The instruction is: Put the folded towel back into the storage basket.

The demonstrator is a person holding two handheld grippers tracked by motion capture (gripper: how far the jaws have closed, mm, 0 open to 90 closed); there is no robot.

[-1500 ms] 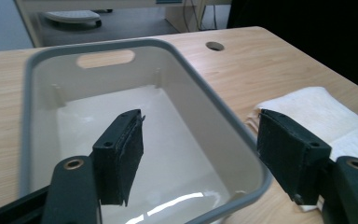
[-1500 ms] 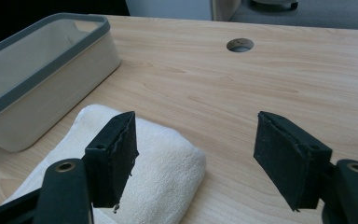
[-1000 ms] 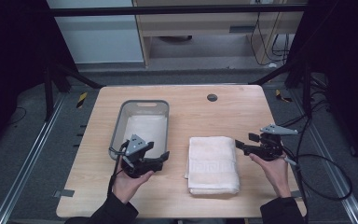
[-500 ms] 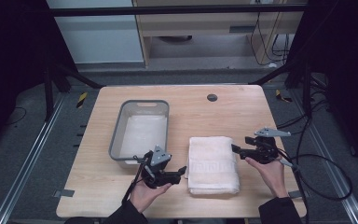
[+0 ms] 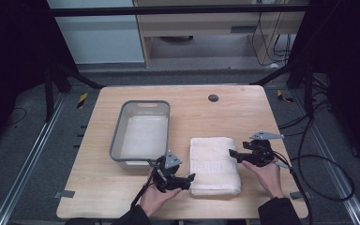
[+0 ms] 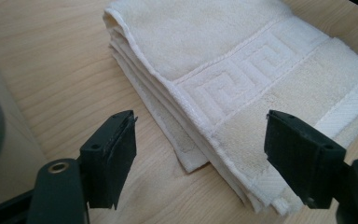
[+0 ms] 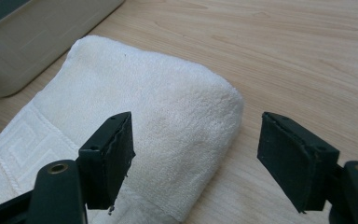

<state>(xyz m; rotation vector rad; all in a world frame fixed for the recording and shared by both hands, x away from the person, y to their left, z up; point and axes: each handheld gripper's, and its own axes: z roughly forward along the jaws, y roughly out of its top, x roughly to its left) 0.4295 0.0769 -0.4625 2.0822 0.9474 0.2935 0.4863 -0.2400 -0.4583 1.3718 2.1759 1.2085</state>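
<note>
Left gripper, high view: the left gripper (image 5: pixel 191 177) is held in the person's left hand (image 5: pixel 157 197) near the front edge of the table (image 5: pixel 98 197). Its jaws point to the right, toward the near left corner of the towel (image 5: pixel 214 164). The tips are just beside the towel edge; I cannot tell from here whether they touch it.
Right gripper, high view: the right gripper (image 5: pixel 232 154) is held in the right hand (image 5: pixel 268 176) at the right side of the towel. Its jaws point to the left and the tips are at the right edge of the towel.
Towel, high view: it is white, folded to a rectangle, and lies flat on the table between the two grippers.
Basket, high view: a grey basket (image 5: pixel 117 136) stands to the left of the towel, near it. A pale flat thing lies in its bottom; what it is, I cannot tell.
Left gripper view: the jaws stand wide apart and hold nothing. Between them lies a corner of the folded towel (image 6: pixel 242 79), with several layers visible at the edge and a woven key pattern band on top.
Right gripper view: the jaws are also wide apart and empty. A rounded folded corner of the towel (image 7: pixel 168 121) lies between them, closer to the left jaw. A wall of the basket (image 7: pixel 37 32) is at the top left.
</note>
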